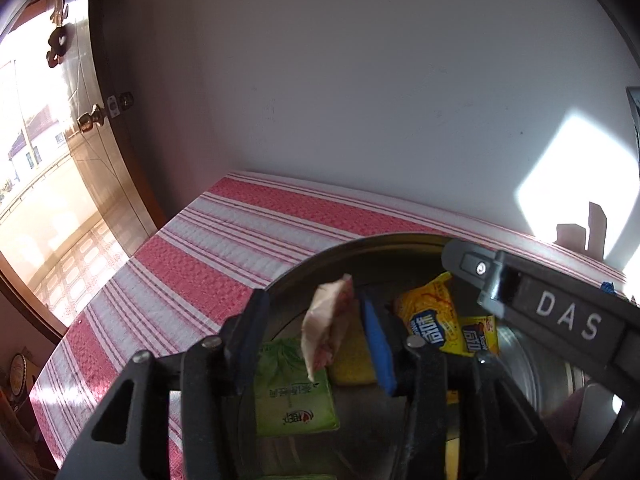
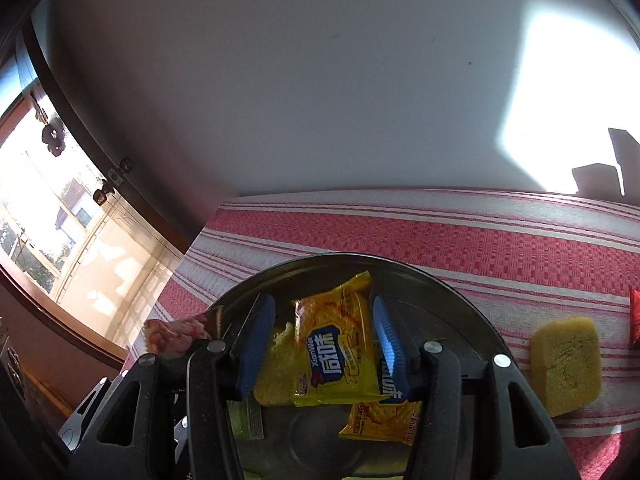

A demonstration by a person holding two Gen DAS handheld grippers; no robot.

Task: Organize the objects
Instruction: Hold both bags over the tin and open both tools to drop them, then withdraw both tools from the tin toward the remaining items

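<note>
Over the metal basin (image 1: 520, 364) on the striped cloth (image 1: 208, 240), I have both tools working at once. My left gripper (image 1: 316, 336) stands with its jaws wide, and a pale pink packet (image 1: 326, 324) hangs between the blue pads (image 1: 378, 344), leaning on the right-hand one; I judge it released and about to drop, since the left pad is clear of it. My right gripper (image 2: 324, 344) has its jaws set narrowly around a yellow cracker packet (image 2: 336, 344), upright between them above the basin; whether the pads truly pinch it I cannot tell, though nothing else seems to carry it.

Below lie a green packet (image 1: 294, 396) on the near left of the basin floor, a yellow sponge (image 1: 352, 364) beside it, and another yellow cracker packet (image 2: 380, 420) under my right tool. A second yellow sponge (image 2: 568, 372) waits on the cloth to the right of the basin, with a red wrapper (image 2: 635, 316) just beyond it at the edge of view.

To do this well, I would hold the left tool level and let the pink packet fall free before pulling back, so the pad does not drag it over the rim. With the right, I would lower the cracker packet toward the open floor at the far right before letting go, keeping clear of my other tool, which crosses close by.
</note>
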